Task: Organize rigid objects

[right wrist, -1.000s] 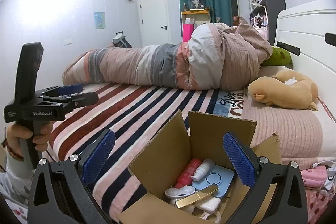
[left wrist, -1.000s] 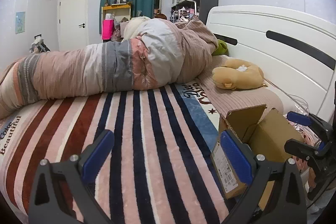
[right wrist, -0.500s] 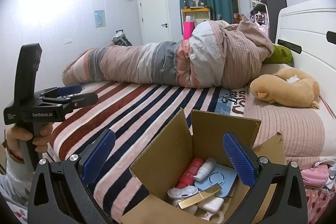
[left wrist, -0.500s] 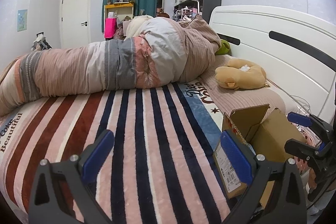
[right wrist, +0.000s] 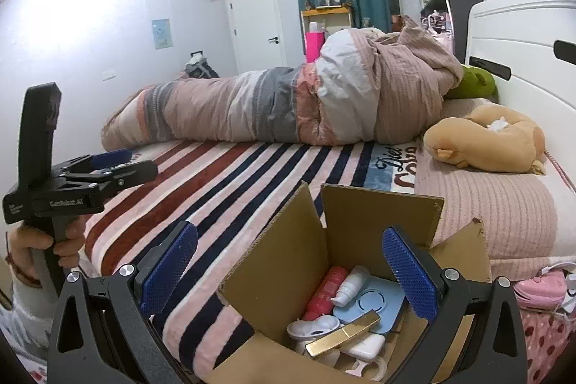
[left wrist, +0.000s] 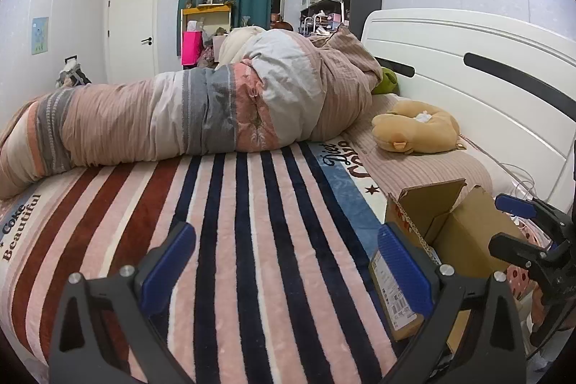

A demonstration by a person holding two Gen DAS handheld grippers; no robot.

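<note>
Striped bed (left wrist: 252, 240), one open cardboard box (right wrist: 360, 233), two grippers, jaws spread, empty.

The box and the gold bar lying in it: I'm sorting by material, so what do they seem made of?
The box looks like plain brown corrugated cardboard, matte, with raw torn flap edges and a printed label on its side. The gold bar has a glossy, mirror-like sheen: possibly metal or metallised plastic; the pictures cannot settle which.
</note>
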